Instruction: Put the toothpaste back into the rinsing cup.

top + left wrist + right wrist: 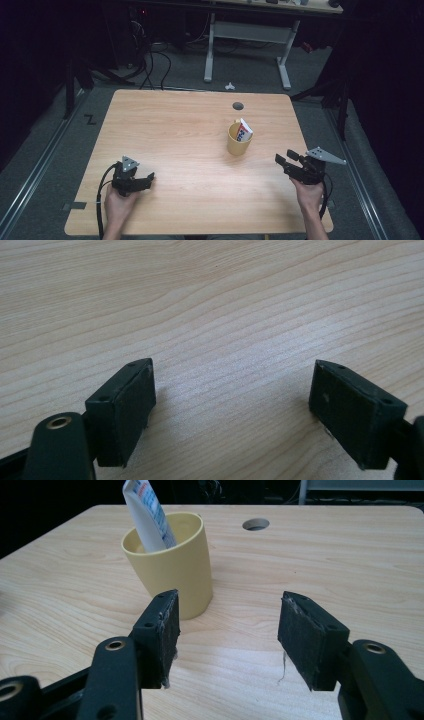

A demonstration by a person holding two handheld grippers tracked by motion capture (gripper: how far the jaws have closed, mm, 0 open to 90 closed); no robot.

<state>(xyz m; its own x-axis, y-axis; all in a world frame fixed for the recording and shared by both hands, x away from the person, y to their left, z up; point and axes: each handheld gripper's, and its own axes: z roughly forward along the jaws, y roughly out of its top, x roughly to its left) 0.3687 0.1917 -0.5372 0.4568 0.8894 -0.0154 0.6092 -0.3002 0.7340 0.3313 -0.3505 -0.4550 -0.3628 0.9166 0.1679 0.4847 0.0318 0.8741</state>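
While a yellow cup (239, 140) holding a toothpaste tube (243, 131) stands right of centre on the counter (175, 130), the left gripper (232, 405) and right gripper (227, 635) hold empty jaws apart, the right facing the cup.

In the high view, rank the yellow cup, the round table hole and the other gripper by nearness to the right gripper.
1. Yellow cup, up-left of the right gripper, toothpaste tube inside.
2. Round table hole, beyond the cup.
3. Left gripper, across the table.

Desk (175, 130): pale wood, round hole (238, 106) near far edge.
Yellow cup (238, 142): upright, right of centre.
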